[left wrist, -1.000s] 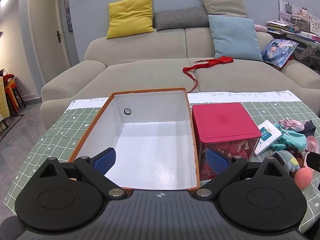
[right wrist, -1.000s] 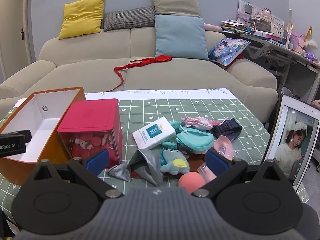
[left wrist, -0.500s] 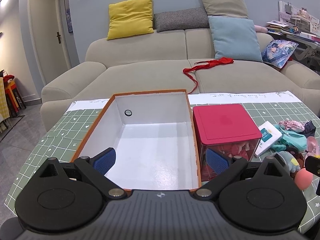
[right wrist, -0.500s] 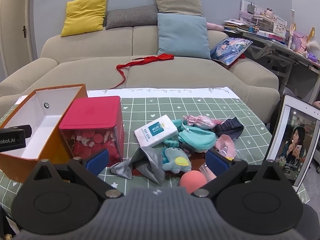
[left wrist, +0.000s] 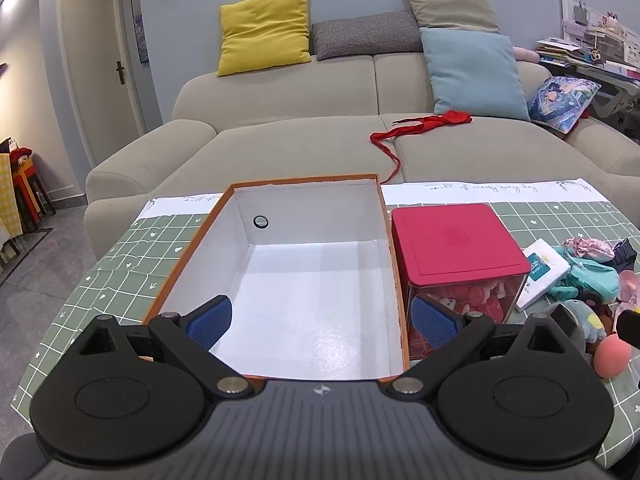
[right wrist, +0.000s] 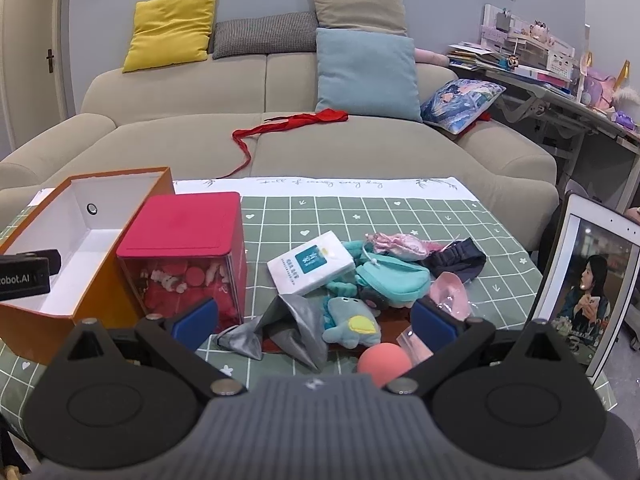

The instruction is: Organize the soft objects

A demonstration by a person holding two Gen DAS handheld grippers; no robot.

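Left claw: jaws spread wide, nothing between the blue pads; it hovers over the near end of the orange cardboard box. Right claw: jaws likewise spread wide, holding nothing, positioned above the near edge of the pile of soft objects.

Containers. The orange cardboard box stands open, with a white interior and a round hole in its far wall; its floor is bare. Just beside it, on its right, stands a clear cube container with a red lid, lid on; red and white small pieces show through its walls, their kind not discernible.

Soft objects. These lie in a loose pile to the right of the cube: a grey-blue plush toy, a teal pouch, a silver-grey cloth, a pink scrunchie, a dark fabric band and a coral ball nearest the right claw. A white tissue pack leans on the pile's far-left side.

Surface and room. The table carries a green grid-pattern cloth. A tablet stands at its right edge, screen lit. Behind the table is a beige sofa with yellow, grey, tan and light-blue cushions and a red ribbon on its seat.
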